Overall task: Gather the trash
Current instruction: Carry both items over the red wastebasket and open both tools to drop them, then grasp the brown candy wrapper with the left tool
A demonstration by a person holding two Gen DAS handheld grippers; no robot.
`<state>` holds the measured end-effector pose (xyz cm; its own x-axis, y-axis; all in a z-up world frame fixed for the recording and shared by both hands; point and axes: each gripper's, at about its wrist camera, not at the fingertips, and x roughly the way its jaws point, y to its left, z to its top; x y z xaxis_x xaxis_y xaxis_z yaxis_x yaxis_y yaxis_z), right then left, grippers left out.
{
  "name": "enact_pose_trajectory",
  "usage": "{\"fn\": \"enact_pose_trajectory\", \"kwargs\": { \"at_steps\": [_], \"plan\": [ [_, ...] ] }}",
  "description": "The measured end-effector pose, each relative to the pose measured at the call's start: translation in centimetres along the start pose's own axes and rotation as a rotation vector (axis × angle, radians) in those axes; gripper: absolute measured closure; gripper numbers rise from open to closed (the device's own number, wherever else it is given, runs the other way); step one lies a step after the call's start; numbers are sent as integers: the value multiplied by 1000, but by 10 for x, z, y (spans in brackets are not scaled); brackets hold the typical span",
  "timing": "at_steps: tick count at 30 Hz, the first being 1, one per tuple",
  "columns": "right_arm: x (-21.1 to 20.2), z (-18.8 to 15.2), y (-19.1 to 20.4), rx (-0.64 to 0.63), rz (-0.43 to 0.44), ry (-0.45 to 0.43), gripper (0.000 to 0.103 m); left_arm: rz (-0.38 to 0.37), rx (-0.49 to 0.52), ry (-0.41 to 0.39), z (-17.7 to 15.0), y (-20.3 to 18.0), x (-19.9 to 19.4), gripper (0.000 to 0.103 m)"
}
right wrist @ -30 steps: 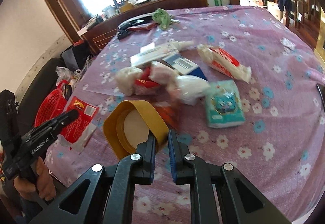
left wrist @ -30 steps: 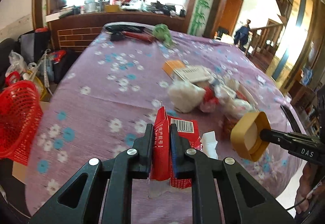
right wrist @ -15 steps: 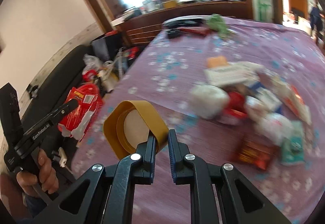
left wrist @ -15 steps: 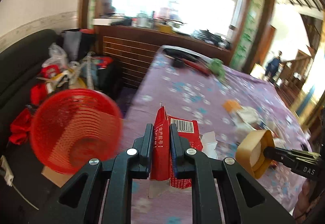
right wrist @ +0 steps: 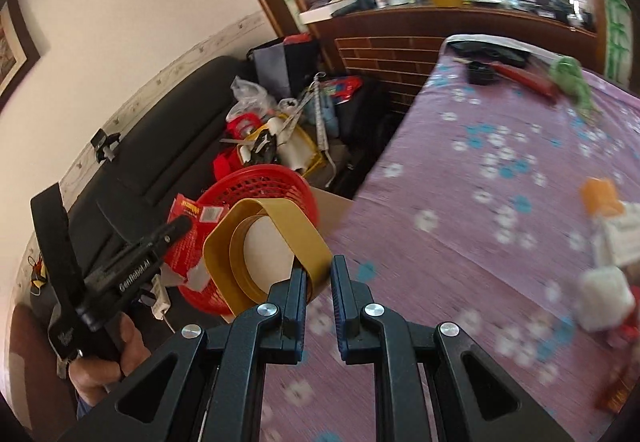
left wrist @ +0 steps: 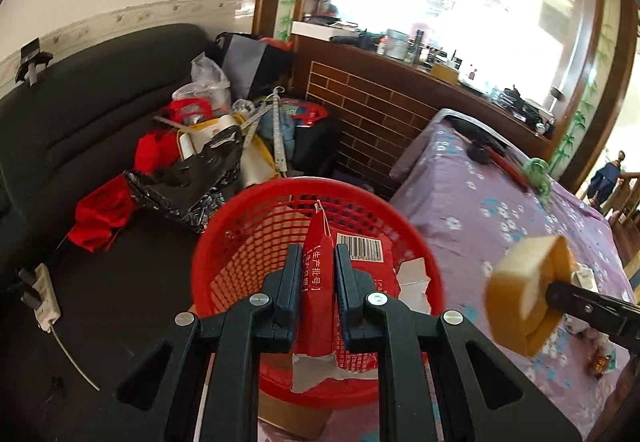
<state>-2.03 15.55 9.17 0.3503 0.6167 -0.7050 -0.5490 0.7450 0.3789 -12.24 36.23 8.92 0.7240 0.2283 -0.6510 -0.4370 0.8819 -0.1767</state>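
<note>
Pinching the light, crinkly red wrapper by its folded edge over the red basket, the left gripper needs little force, while the right gripper clamps the stiff yellow lid's rim at eleven o'clock.

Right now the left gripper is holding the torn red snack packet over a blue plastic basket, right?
Not quite: the mesh plastic basket is red, not blue, as the left wrist view shows. The rest holds: the left gripper is shut on the torn red snack packet, held over that basket.
</note>
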Motion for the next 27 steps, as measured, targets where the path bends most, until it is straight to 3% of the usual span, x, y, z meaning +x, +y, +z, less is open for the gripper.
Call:
{"fn": "enact_pose_trajectory", "kwargs": {
  "at_steps": [1, 3, 4, 5, 8, 13, 16, 23, 27],
  "plan": [
    [7, 3, 4, 1, 12, 4, 90, 6, -5, -1, 1, 3, 2, 83],
    [22, 10, 10, 6, 22, -5, 90, 25, -12, -5, 2, 7, 7, 65],
    [27, 12, 11, 15, 24, -10, 87, 29, -14, -9, 2, 8, 7, 46],
    [28, 13, 9, 22, 32, -12, 85, 36, -17, -18, 2, 8, 6, 37],
    [23, 13, 1, 42, 61, -27, 78, 44, -5, -47, -2, 4, -5, 37],
    [-20, -8, -22, 49, 26, -81, 75, -5, 39, -83, -18, -25, -26, 33],
    [-48, -31, -34, 38, -10, -115, 66, -57, 101, -97, -35, -61, -36, 31],
    [-105, -86, -86, 93, -83, -173, 66, -192, 271, -50, -82, -159, -47, 29],
    [-146, -119, -135, 185, -134, -215, 66, -255, 365, 0, -107, -206, -46, 28]
  ]
}}
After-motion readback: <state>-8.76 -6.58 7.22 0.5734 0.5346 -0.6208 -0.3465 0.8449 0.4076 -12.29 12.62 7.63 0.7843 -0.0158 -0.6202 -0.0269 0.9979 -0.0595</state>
